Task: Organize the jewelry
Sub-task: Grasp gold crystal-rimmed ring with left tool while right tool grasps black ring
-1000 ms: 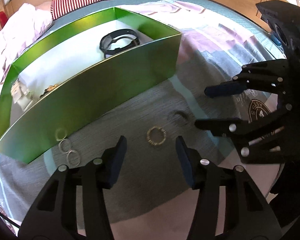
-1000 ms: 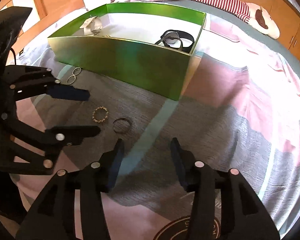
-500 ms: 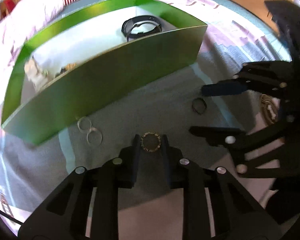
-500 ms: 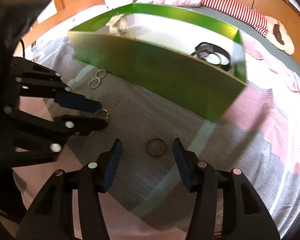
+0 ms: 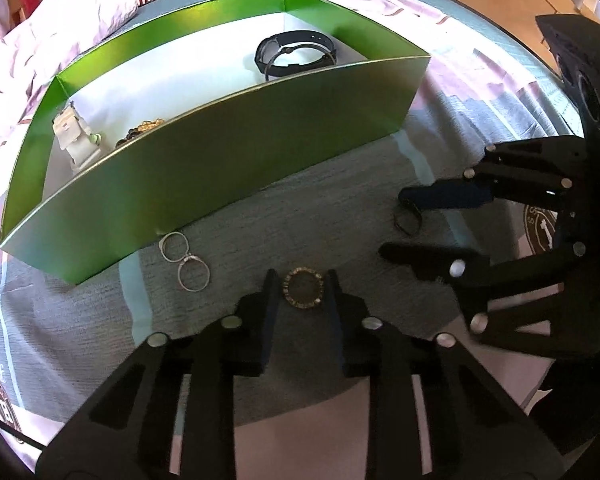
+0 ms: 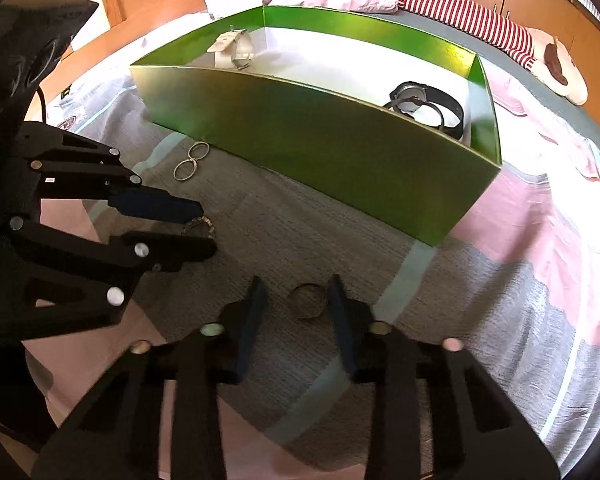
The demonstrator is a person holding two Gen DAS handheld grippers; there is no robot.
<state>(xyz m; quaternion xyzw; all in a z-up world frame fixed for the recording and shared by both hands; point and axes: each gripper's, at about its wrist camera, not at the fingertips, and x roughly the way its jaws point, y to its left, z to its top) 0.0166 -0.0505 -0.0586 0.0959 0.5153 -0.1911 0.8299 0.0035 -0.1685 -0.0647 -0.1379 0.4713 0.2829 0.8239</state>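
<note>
While both grippers straddle rings, gold ring (image 5: 302, 289) between left fingers (image 5: 269, 292), green box (image 5: 228, 168) behind.

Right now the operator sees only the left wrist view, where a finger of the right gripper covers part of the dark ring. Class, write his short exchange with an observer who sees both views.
Operator: Is the dark ring inside the right gripper?
Observer: Yes. The right wrist view shows the whole dark ring on the bed, between the open fingers of the right gripper.
Operator: Is it centred there?
Observer: No. It sits close to the finger on the right of that picture, with a clear gap to the other finger.
</note>
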